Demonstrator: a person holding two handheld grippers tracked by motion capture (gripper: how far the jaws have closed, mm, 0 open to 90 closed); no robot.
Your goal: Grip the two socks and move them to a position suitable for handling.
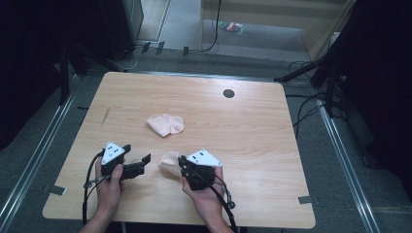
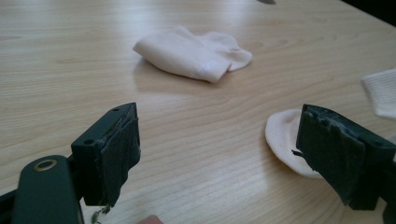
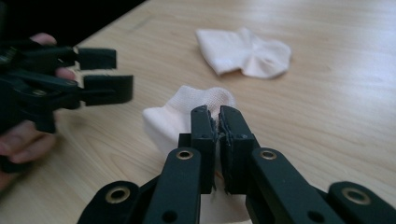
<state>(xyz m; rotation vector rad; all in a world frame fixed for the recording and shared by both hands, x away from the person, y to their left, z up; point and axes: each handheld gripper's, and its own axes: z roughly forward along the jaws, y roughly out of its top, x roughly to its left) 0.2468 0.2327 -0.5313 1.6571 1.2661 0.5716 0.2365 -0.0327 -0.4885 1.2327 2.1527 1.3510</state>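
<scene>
Two white socks lie on the wooden table (image 1: 252, 126). One sock (image 1: 165, 124) (image 2: 191, 52) (image 3: 243, 56) sits crumpled near the table's middle, untouched. Nearer the person, my right gripper (image 1: 181, 161) (image 3: 218, 116) is shut on the second sock (image 1: 169, 163) (image 3: 184, 114), whose rounded end (image 2: 284, 139) rests on the wood. My left gripper (image 1: 137, 154) (image 2: 224, 149) is open just left of that sock, low over the table, with nothing between its jaws. It also appears at the left of the right gripper view (image 3: 100, 77).
A dark round cable hole (image 1: 229, 93) is in the table's far middle. Tape tabs mark the near corners (image 1: 57, 190) (image 1: 304, 199). Cables and dark stands lie on the floor around the table; metal rails run along both sides.
</scene>
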